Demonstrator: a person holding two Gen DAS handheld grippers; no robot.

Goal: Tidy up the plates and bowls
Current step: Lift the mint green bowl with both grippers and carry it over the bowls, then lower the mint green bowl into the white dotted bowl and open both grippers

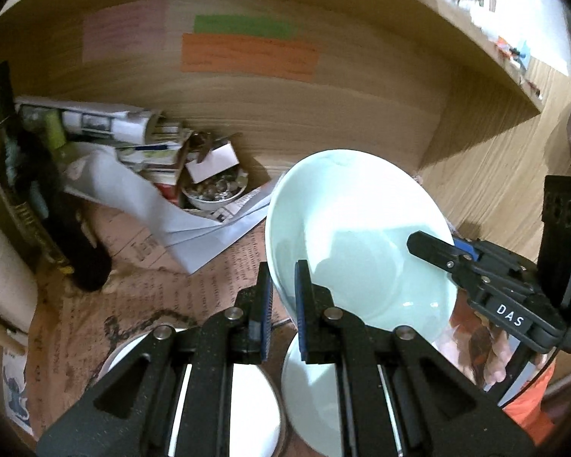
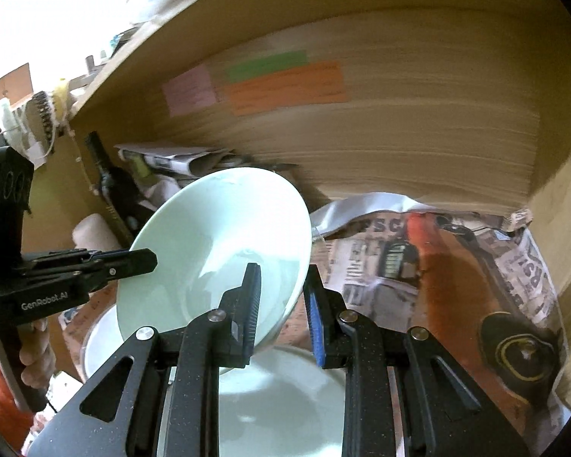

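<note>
Newspaper-lined shelf (image 2: 380,266); both hand-held grippers clamp pale bowl (image 1: 354,236) rim; coin dish (image 1: 215,192) left view only.

Looks like the inside of a wooden cabinet, light-brown back panel (image 1: 323,114) straight ahead of the fingers with orange (image 1: 249,57), green (image 1: 243,26) and pink (image 1: 123,30) paper notes stuck on it. The floor is lined with old newspaper (image 2: 418,262). Off to the left of the fingers there's a heap of papers and small boxes (image 1: 144,141). A shelf edge (image 1: 476,49) runs overhead, bright daylight beyond it.
</note>
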